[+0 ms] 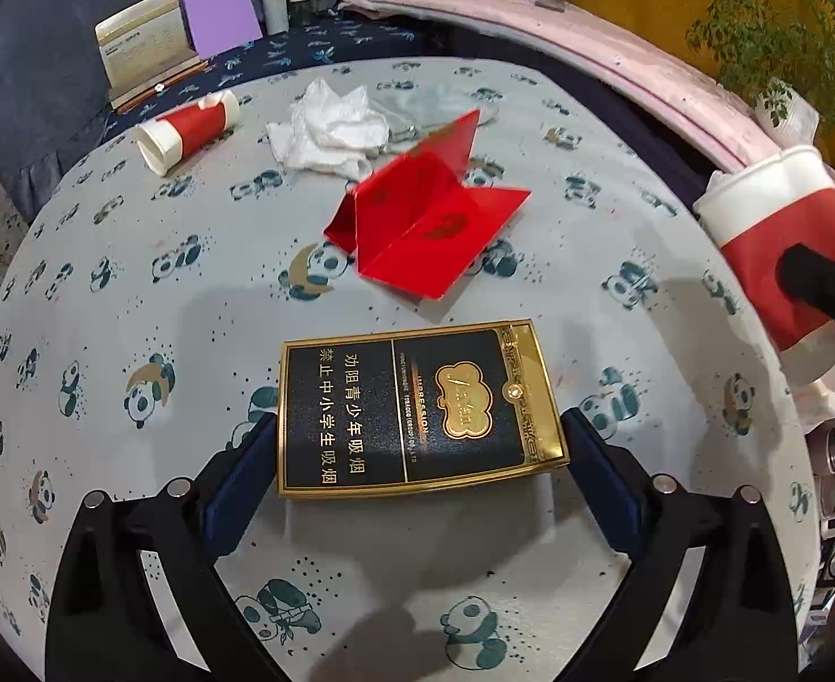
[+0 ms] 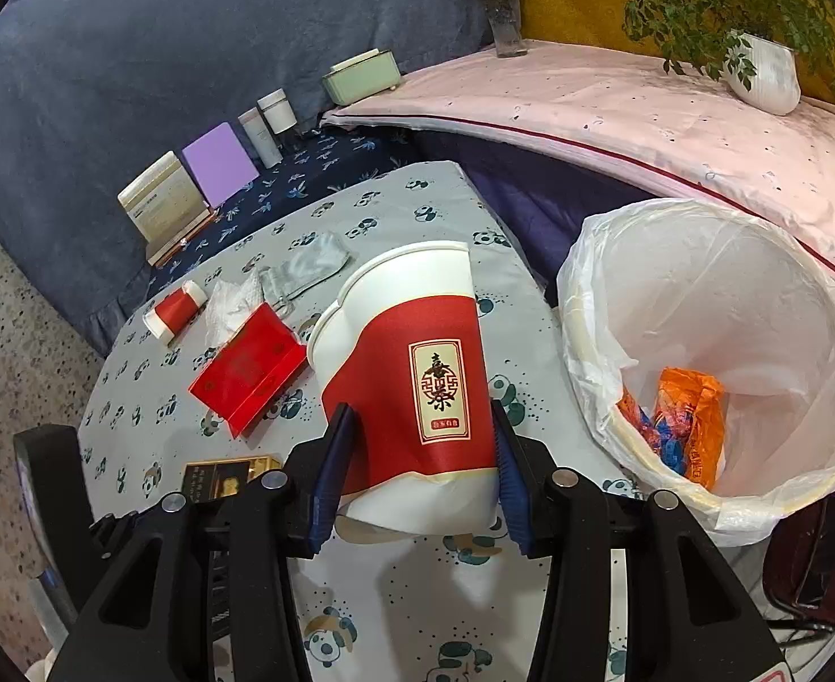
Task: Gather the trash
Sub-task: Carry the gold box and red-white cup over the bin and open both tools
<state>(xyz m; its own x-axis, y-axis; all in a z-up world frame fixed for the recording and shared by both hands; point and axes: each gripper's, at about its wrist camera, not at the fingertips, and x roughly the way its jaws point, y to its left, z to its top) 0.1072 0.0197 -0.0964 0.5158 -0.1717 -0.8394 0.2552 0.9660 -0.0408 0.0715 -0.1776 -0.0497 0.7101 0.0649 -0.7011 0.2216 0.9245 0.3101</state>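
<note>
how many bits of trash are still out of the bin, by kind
paper cups: 2, one on the table, one in the right gripper
cigarette box: 1, between the open left gripper's fingers
red folded card: 1
crumpled tissue: 1
total: 5

A: Left wrist view position?

B: Close above the table (image 1: 105,295), facing steeply down and forward; cigarette pack (image 1: 417,409) at centre, near the lens.

A: Right wrist view?

B: Close and angled down; trash bin (image 2: 718,352) at 3 o'clock.

A: Shared area?

B: The pack (image 2: 230,474), red folded card (image 1: 423,216) (image 2: 247,375) and far paper cup (image 1: 187,131) (image 2: 174,312), 10 to 12 o'clock.
</note>
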